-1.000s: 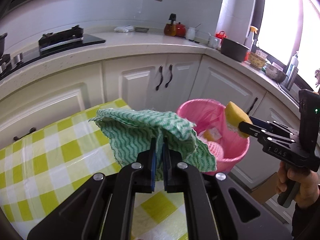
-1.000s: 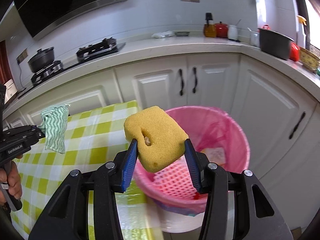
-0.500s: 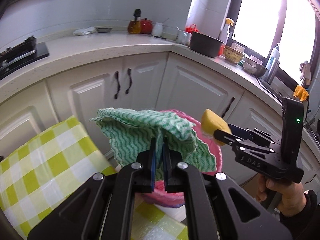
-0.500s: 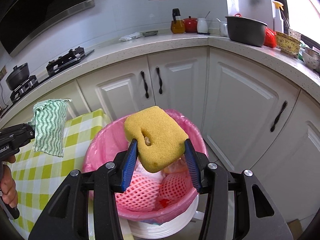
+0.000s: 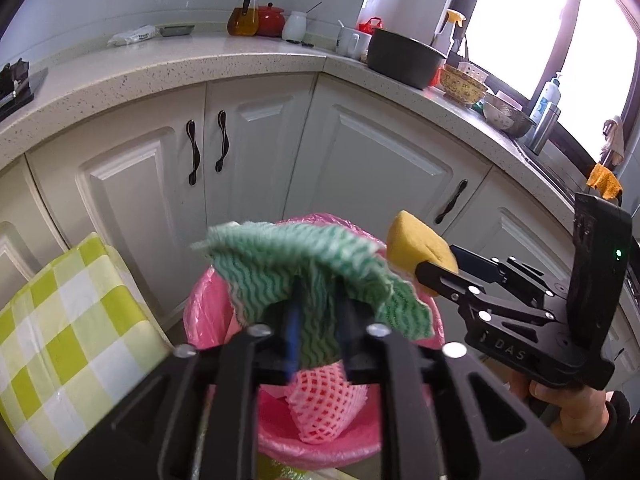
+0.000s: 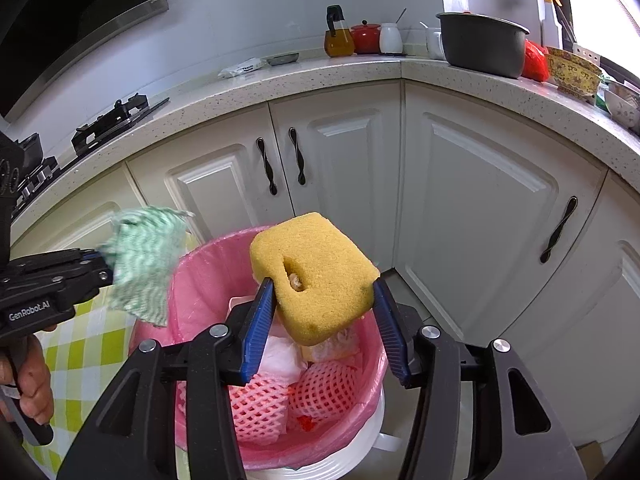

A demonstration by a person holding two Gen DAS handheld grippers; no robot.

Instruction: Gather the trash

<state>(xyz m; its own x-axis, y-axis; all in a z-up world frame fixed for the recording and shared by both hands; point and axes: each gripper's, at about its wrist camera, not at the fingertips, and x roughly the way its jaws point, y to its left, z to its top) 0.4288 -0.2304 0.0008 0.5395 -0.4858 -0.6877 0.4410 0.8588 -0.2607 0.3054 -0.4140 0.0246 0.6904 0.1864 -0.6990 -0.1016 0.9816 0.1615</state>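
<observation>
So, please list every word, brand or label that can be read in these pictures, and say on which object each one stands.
"GenRobot.AI": on the side of the left gripper, in the right wrist view.
"DAS", with a mark before it that I cannot make out: on the body of the right gripper, in the left wrist view.
Print on the white packet on the counter: too small to read.
Label on the pump bottle by the window: too blurred to read.
</observation>
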